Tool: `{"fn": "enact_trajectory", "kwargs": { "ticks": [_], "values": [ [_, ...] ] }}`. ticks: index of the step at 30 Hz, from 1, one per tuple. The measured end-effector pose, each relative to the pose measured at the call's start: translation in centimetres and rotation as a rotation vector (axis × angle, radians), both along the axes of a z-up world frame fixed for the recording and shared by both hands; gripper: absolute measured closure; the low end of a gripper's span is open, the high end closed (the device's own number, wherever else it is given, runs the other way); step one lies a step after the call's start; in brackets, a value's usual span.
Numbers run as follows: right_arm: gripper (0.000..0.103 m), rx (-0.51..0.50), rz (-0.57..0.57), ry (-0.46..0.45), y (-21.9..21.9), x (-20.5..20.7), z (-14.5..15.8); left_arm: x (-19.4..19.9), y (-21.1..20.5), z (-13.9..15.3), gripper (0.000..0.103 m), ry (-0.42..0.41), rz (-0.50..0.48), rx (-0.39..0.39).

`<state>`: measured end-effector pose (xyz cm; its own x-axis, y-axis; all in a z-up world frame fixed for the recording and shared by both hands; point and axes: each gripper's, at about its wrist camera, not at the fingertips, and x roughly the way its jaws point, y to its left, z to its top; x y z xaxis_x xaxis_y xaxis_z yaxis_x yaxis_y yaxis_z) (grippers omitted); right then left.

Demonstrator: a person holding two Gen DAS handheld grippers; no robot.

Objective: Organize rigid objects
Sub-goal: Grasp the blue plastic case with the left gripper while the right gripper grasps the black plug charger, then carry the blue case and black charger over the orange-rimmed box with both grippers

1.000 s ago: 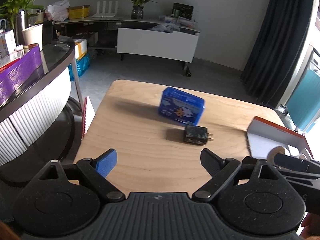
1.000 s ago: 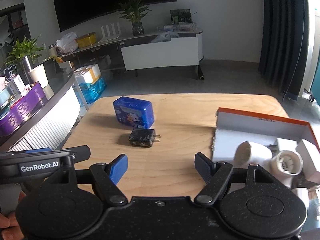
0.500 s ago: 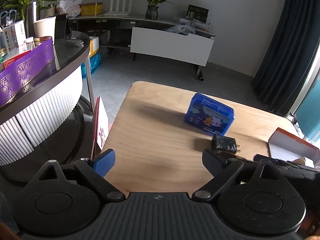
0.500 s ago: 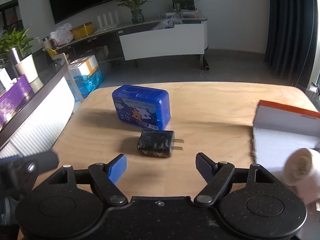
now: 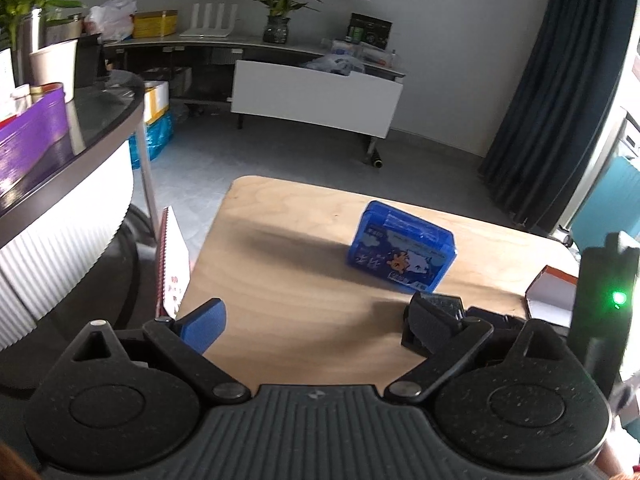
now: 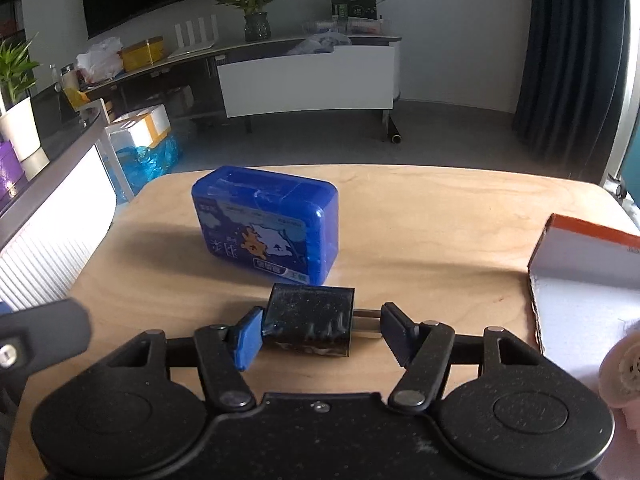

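Note:
A black plug adapter lies on the wooden table, its prongs pointing right. My right gripper is open with its fingers on either side of the adapter; the blue left pad is at its left face, the right finger is at the prong tips. A blue plastic box with a cartoon label stands just behind it; it also shows in the left wrist view. My left gripper is open and empty above the table's near left part. An orange-edged white box stands at the right.
A white round fitting lies in the orange-edged box. A spiral notebook leans at the table's left edge. A curved counter with a purple box stands to the left. A TV cabinet is across the floor.
My right gripper has moved forward and down to the adapter and narrowed around it. My left gripper has shifted left and back, still open.

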<state>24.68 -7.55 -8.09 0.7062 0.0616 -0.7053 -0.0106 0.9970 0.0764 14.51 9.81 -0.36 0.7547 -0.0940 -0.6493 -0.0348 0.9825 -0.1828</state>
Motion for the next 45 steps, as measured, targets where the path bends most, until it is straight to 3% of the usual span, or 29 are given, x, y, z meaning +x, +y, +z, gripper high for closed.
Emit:
{"fn": "enact_trajectory", "kwargs": {
  "ticks": [9, 18, 21, 26, 28, 29, 33, 45],
  "values": [
    [0.028, 0.025, -0.072, -0.019, -4.1, -3.2, 2.4, 3.3, -2.6, -0.7, 0.0, -0.069, -0.15, -0.002],
    [0.028, 0.056, -0.075, -0.048, -7.2, -6.6, 3.6, 7.6, -6.9, -4.0, 0.0, -0.058, -0.28, 0.107],
    [0.028, 0.078, -0.054, -0.047, -7.3, -6.9, 3.7, 8.2, -7.2, -4.9, 0.0, -0.069, -0.27, 0.158],
    [0.028, 0.078, -0.037, -0.082, -7.2, -7.2, 4.4, 9.5, -6.4, -5.5, 0.0, -0.066, -0.233, 0.163],
    [0.028, 0.089, -0.027, -0.083, -7.3, -7.2, 4.4, 9.4, -6.3, -5.2, 0.001, -0.094, -0.25, 0.159],
    [0.028, 0.092, -0.027, -0.084, -7.3, -7.2, 4.5, 9.3, -6.5, -5.1, 0.007, -0.102, -0.264, 0.164],
    [0.028, 0.101, -0.033, -0.091, -7.5, -7.5, 4.7, 9.0, -7.0, -5.1, 0.008, -0.104, -0.294, 0.171],
    [0.028, 0.095, -0.024, -0.122, -7.7, -9.6, 6.9, 3.4, -7.5, -1.1, 0.009, -0.063, -0.169, 0.171]
  ]
}}
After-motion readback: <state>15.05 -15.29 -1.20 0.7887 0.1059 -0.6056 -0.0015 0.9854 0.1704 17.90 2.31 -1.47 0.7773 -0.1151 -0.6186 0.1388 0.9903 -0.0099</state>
